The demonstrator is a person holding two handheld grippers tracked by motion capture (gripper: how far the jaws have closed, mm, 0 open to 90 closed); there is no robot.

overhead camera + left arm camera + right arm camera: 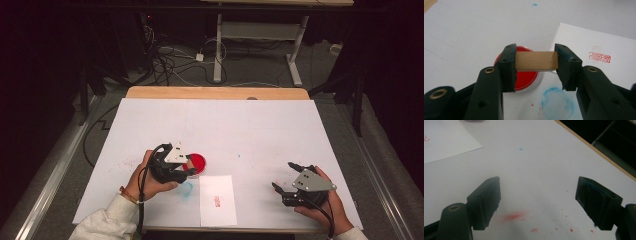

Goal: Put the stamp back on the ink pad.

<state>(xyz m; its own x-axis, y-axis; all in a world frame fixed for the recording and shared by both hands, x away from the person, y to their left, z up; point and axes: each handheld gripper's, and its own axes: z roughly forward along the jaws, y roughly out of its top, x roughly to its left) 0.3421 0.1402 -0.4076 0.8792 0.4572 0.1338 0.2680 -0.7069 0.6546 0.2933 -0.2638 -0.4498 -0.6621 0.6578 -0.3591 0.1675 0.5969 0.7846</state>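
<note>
A wooden stamp block (536,61) is clamped between the jaws of my left gripper (535,62), which is shut on it. Right under and behind the block lies a round red ink pad (525,80) in a clear dish. From above, the left gripper (186,169) hovers at the near edge of the ink pad (199,161). A white paper sheet (217,200) with a red stamped mark (217,201) lies just to the right; the mark (599,57) also shows on the sheet (596,37). My right gripper (286,178) is open and holds nothing, low over the table at the right (536,195).
White paper (250,130) covers the wooden table; its far edge (217,92) is bare wood. A blue ring stain (557,100) and red ink specks (515,216) mark the cover. Desk legs and cables stand on the floor beyond.
</note>
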